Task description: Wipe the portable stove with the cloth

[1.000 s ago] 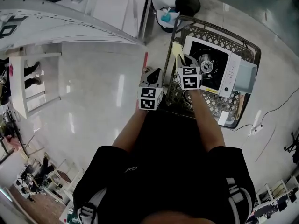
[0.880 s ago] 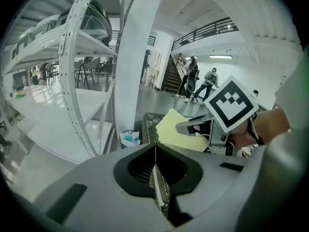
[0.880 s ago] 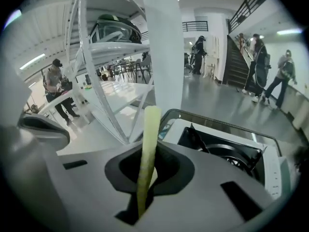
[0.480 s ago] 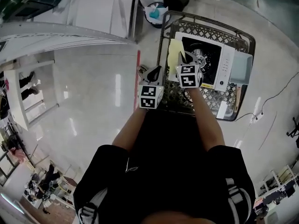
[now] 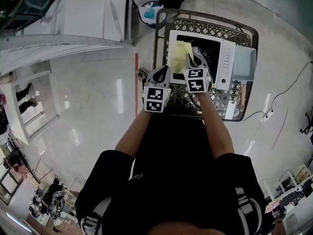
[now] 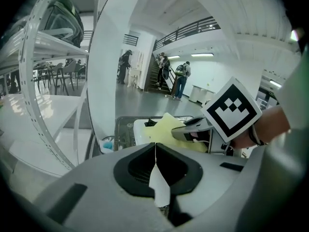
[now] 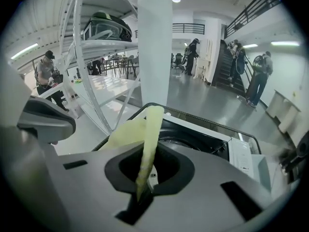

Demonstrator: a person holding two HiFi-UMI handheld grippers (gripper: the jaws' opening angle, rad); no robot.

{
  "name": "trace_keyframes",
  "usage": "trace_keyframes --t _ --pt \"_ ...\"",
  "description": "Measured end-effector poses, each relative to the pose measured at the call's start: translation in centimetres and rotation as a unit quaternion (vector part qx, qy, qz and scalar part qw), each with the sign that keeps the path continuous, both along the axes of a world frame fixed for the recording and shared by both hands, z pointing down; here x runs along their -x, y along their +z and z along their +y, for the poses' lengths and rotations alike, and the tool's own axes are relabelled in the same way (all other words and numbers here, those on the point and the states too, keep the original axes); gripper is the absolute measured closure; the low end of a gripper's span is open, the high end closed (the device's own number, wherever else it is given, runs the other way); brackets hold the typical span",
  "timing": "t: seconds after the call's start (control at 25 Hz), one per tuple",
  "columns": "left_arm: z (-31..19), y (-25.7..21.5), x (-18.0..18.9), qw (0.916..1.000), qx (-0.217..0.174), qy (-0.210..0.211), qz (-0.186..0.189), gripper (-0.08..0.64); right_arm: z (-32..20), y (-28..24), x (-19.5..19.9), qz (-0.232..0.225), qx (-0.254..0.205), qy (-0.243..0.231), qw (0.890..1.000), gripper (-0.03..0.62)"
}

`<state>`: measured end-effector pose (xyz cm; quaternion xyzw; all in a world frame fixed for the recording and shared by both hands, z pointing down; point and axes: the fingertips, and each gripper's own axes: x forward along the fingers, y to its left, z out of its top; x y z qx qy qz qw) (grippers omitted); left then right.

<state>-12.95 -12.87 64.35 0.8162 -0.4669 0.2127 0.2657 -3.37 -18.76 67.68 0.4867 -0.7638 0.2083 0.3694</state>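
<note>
Large indoor hall, lab-like test space, glossy pale floor [image 5: 93, 106], white shelving racks [image 7: 110, 44], staircase [image 7: 231, 69], mezzanine railing [image 6: 190, 29], people standing about.

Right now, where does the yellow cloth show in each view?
Head view: cloth at upper centre, held by the right gripper over the stove.
Left gripper view: cloth at centre, just beyond this view's own shut jaws.
Right gripper view: cloth at centre, pinched between the jaws.
Shared landmark: the white stove in the wire basket, behind the cloth.
</note>
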Motion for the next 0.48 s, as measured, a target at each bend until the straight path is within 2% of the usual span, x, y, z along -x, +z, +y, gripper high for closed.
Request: trace_keyframes --t 0.48 --pt "1.2 -0.1 -5.3 0.9997 0.005 0.024 0.009 0.538 1.1 0.1 -4.5 0.012 0.005 0.005 1.0 0.58"
